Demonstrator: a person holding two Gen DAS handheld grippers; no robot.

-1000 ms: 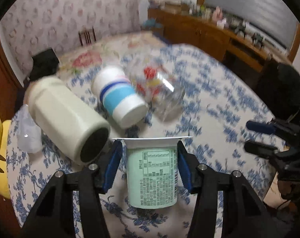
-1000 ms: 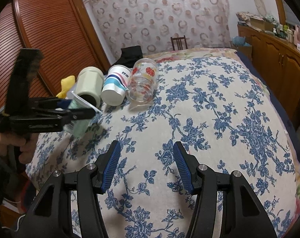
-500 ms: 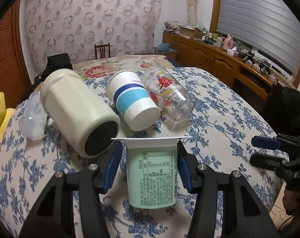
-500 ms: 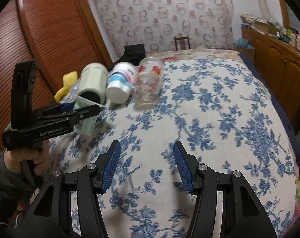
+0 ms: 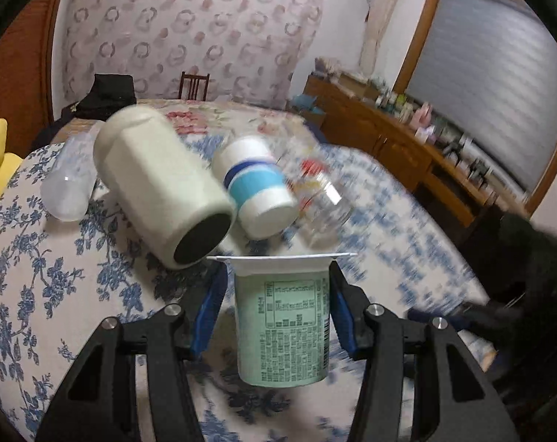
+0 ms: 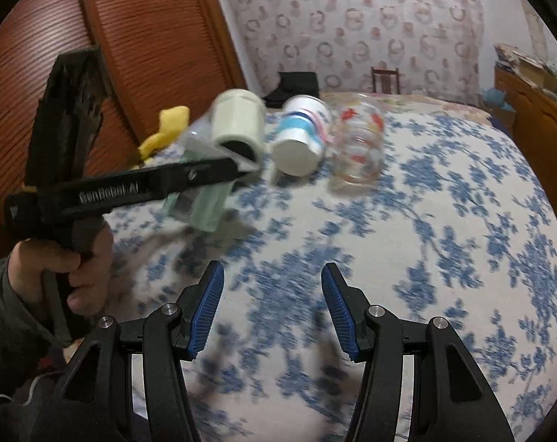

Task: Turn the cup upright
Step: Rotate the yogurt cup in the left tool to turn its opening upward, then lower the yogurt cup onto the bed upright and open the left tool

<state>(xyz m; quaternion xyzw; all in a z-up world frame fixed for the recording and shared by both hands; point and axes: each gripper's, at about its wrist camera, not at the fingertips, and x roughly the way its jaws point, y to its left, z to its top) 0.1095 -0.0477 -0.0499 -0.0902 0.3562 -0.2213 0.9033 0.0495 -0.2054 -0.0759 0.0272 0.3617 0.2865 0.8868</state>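
The green cup [image 5: 282, 316] is still clamped, rim up, by the left gripper [image 5: 278, 307] and has been raised clear of the bed [image 6: 444, 221]. The right gripper [image 6: 272, 307] is held open, empty. Background cups are blurred.

Left gripper [image 5: 280, 305]: jaws closed in on a green cup [image 5: 282, 322], blue pads [image 5: 211, 304] pressing both sides just under the rim, cup held off the surface with rim up. From the right wrist view, left gripper [image 6: 219, 169] is held out level, pointing right, person's left hand [image 6: 70, 263] wrapped round the grip, dark sleeve at the wrist. Right gripper [image 6: 272, 304]: jaws spread wide, nothing between them, blue pads [image 6: 208, 305] facing inward, aimed forward and down.
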